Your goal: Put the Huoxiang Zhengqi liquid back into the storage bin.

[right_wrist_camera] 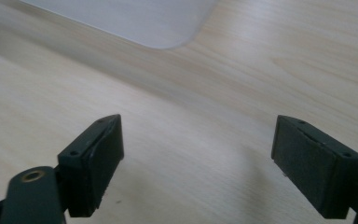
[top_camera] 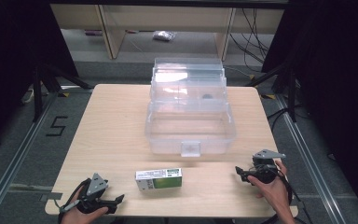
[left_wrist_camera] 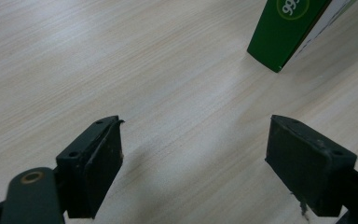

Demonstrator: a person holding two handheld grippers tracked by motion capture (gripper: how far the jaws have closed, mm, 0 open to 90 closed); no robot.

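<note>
A small green and white carton (top_camera: pixel 159 178) lies flat near the table's front edge, and its green corner (left_wrist_camera: pixel 286 28) shows at the top right of the left gripper view. Behind it stands a clear plastic box (top_camera: pixel 190 127) with its lid raised at the back. My left gripper (top_camera: pixel 117 201) rests at the front left, held by a hand, open with nothing between the jaws (left_wrist_camera: pixel 193 163). My right gripper (top_camera: pixel 240 173) sits at the front right, also open and empty (right_wrist_camera: pixel 196 163), with a corner of the clear box (right_wrist_camera: pixel 135 21) ahead of it.
The wooden table (top_camera: pixel 107 126) has bare surface left and right of the box. A latch tab (top_camera: pixel 190 148) hangs at the box's front wall. Black stands (top_camera: pixel 42 81) and cables (top_camera: pixel 256 32) lie on the floor around the table.
</note>
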